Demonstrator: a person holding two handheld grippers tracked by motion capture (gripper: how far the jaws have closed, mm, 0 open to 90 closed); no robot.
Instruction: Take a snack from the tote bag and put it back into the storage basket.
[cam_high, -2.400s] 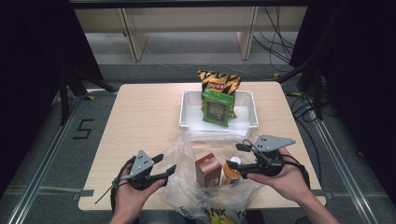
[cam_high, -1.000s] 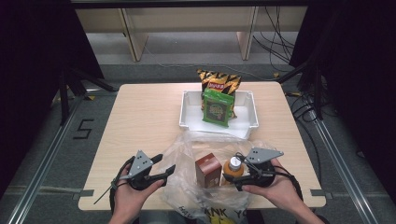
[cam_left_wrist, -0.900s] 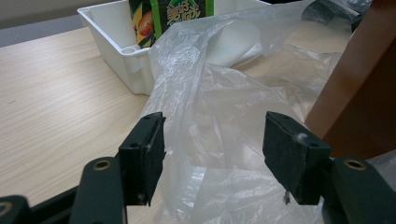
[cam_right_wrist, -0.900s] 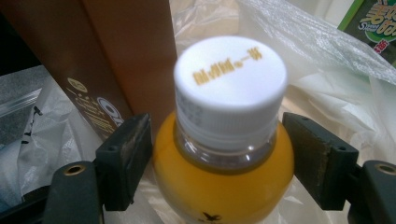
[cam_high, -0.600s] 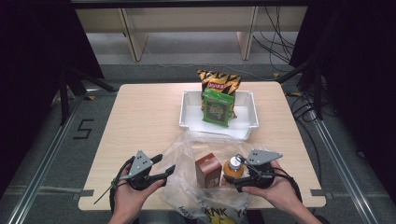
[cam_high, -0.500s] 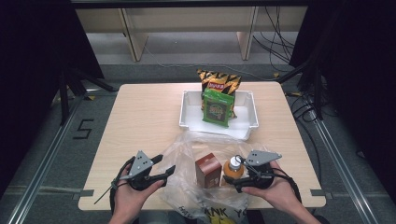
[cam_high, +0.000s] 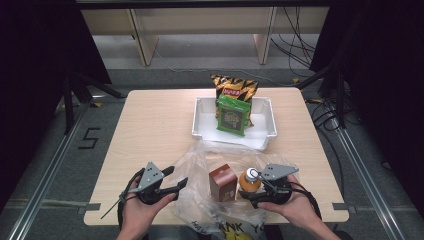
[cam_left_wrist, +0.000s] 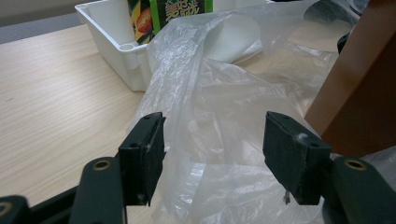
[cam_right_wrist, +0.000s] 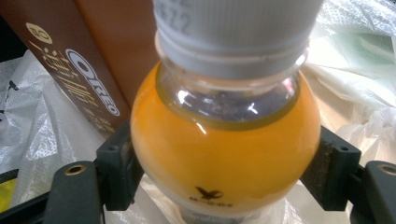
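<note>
An orange juice bottle (cam_high: 249, 180) with a white cap stands upright on a clear plastic bag (cam_high: 197, 175) at the table's near edge. Beside it is a brown Oreo box (cam_high: 221, 182). My right gripper (cam_high: 250, 191) is around the bottle; in the right gripper view its pads (cam_right_wrist: 119, 172) press both sides of the bottle (cam_right_wrist: 224, 140), and the box (cam_right_wrist: 93, 70) is behind it. My left gripper (cam_high: 176, 180) is open at the bag's left side. In the left gripper view, loose bag film (cam_left_wrist: 210, 93) lies between the jaws of the left gripper (cam_left_wrist: 212, 144), with the box (cam_left_wrist: 359, 84) at right.
A white tray (cam_high: 200, 120) sits at the far middle of the table, holding a green snack packet (cam_high: 232, 116) and a black-and-orange crisp bag (cam_high: 234, 86). Its corner (cam_left_wrist: 112, 37) is just beyond the bag. Bare wood lies to the left.
My right gripper has moved left and down from beside the bottle to around its body. The left gripper, box and bag have stayed put.
</note>
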